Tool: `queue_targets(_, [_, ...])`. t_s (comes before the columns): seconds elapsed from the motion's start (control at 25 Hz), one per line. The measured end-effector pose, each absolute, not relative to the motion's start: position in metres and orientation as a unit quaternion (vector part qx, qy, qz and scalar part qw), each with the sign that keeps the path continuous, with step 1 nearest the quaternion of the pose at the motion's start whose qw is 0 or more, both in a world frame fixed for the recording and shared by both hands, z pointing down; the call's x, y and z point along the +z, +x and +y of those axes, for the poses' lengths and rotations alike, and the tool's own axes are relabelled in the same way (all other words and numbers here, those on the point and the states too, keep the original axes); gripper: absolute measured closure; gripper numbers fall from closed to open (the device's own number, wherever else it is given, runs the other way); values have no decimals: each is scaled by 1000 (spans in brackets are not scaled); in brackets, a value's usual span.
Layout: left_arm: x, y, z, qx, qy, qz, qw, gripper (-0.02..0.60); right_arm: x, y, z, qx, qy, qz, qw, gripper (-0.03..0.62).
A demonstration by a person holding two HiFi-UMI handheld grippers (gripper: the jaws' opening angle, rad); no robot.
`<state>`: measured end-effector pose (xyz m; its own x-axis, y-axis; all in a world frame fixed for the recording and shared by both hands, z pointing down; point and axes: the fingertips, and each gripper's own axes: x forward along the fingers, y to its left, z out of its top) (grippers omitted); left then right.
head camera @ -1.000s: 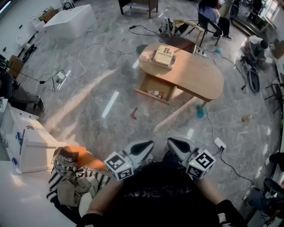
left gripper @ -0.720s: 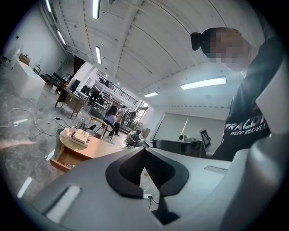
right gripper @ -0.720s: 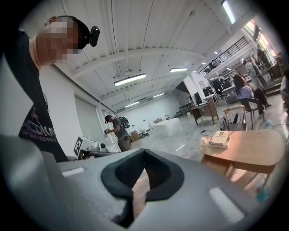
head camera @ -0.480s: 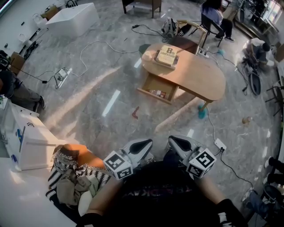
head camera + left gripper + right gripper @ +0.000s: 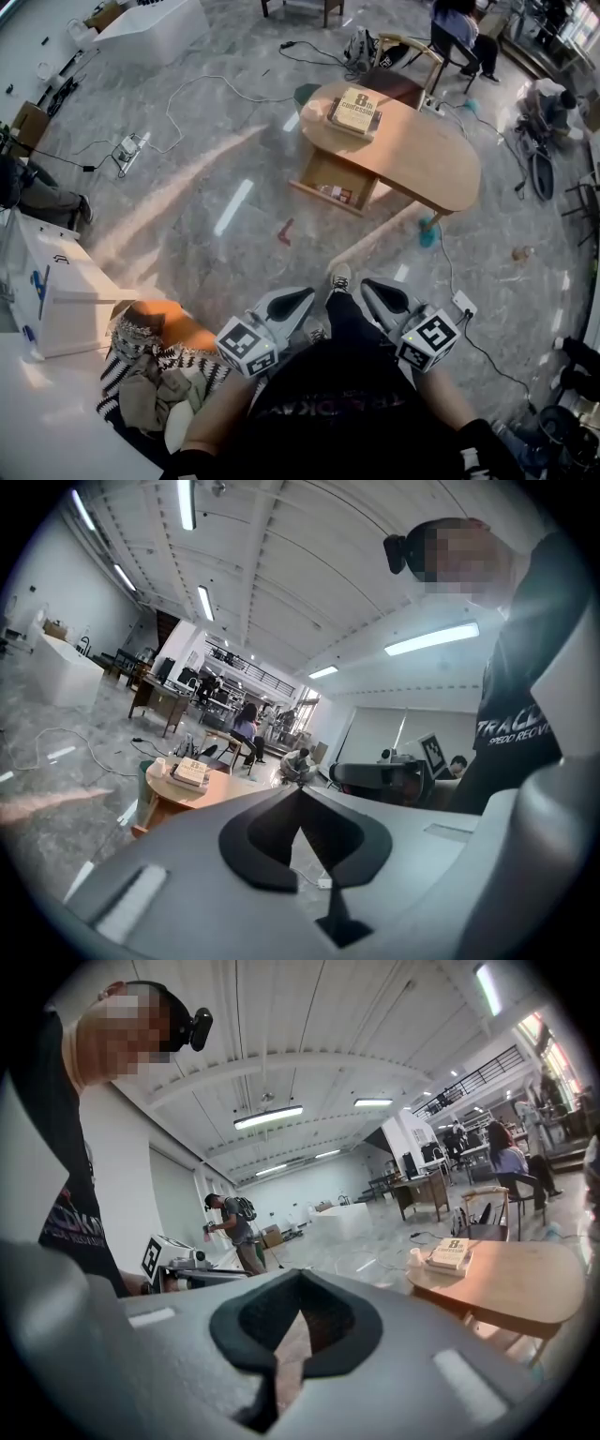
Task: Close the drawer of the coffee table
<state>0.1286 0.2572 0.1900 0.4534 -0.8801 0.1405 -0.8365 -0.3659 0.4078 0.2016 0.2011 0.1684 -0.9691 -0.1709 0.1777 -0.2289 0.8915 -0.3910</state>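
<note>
Left claw: shut, jaws tip to tip, nothing between them. Same reading in the left gripper view, with the pads meeting at a point, empty. Right claw: likewise shut and empty, jaws together in the right gripper view. Both held low at the bottom of the head view, side by side and just apart, marker cubes toward the body, tips toward the coffee table. Well short of it, touching nothing. A shoe between the two claw tips, on the marble floor.

Across the floor, in the upper middle of the head view: the rounded wooden table. Drawer under its left end, pulled out toward the camera and open, with small items along its front edge. On the table top above the drawer, a book, lying flat. Beside it, near the table's end, a pale cup, plain in the right gripper view. A small red object on the floor between drawer and claws, nearer the drawer. A white power strip just right of the right claw, with a cable running off. Behind the table, a wooden chair and a seated person.
</note>
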Motion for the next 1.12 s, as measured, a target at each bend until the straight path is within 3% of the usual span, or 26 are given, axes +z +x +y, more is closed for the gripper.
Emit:
queue_targets(0.28, [194,93,191,-31,814,-542,207,584,186,177,122,185,128,-969,107,594])
queue_targets(1.12, [223,-1,-9,-12,785,-568,246,584,229,104,-85,218,122,-961,122,594])
